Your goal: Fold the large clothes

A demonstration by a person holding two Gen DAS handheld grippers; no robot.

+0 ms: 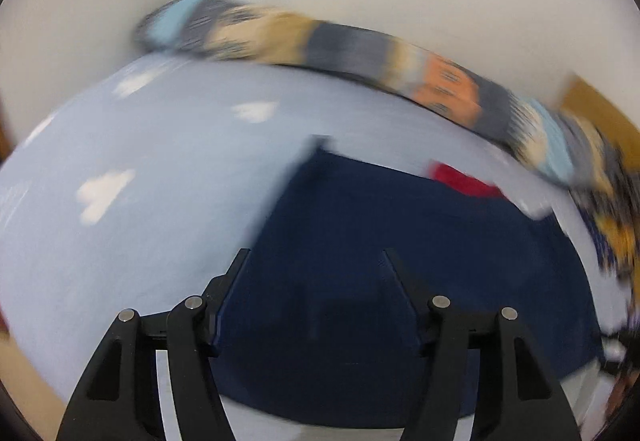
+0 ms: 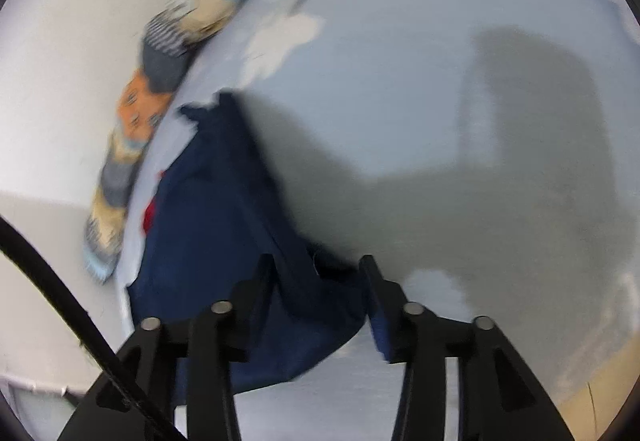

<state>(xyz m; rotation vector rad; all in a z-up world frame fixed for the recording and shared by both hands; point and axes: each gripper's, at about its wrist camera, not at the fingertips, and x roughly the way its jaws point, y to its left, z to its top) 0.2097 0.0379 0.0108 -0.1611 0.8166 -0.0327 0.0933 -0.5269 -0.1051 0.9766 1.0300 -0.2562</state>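
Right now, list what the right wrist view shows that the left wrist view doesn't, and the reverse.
Only the right wrist view: a black cable, a broad shadow on the sheet, and the open right gripper. Only the left wrist view: a brown board at the far right, and the open left gripper. Both: the navy garment, its red patch, the cloud-print blue sheet and the striped blanket.

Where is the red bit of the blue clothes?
In the left wrist view the red patch peeks out at the far right edge of the navy garment on the light blue sheet, near the striped roll.
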